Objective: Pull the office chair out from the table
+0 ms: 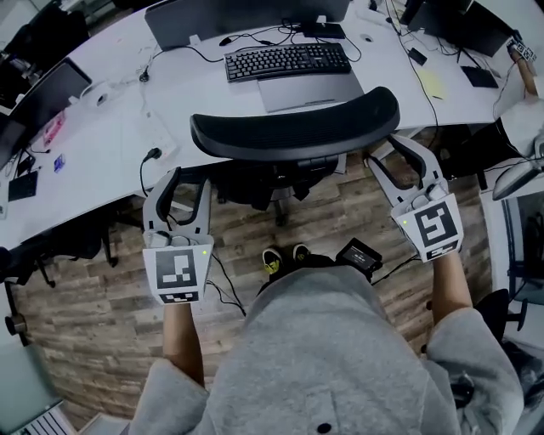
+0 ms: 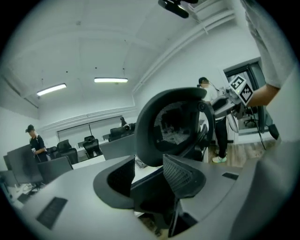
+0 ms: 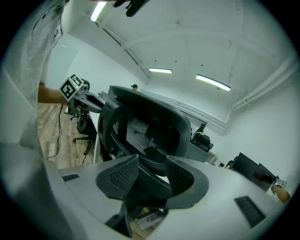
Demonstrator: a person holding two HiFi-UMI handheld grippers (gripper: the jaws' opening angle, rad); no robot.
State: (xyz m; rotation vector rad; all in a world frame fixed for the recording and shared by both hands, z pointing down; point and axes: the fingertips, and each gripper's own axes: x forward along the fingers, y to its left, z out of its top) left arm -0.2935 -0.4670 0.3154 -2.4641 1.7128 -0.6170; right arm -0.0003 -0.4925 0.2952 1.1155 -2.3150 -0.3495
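Left gripper and right gripper both stand with their jaws spread, pinching nothing; we hold them at either end of the office chair, the left one just below its left end, the right one close under its right end. Around us the white table carries a black keyboard on a grey pad, a dark monitor behind it, a yellow note and loose black cables, one of which hangs over the near edge with a plug. On the wooden floor directly behind the chair are our shoes and, just to their right, a small black box with a cable. Another chair's base shows at the right edge. In the left gripper view a standing person is beyond the chair and another person stands far off among desks. The chair is pushed in against the table, its backrest top overlapping the table's near edge in the head view, its seat and base in shadow beneath. It is black, with a broad curved top; the gripper views show a mesh panel inside a solid frame, seen through the gap of each gripper's open jaws.
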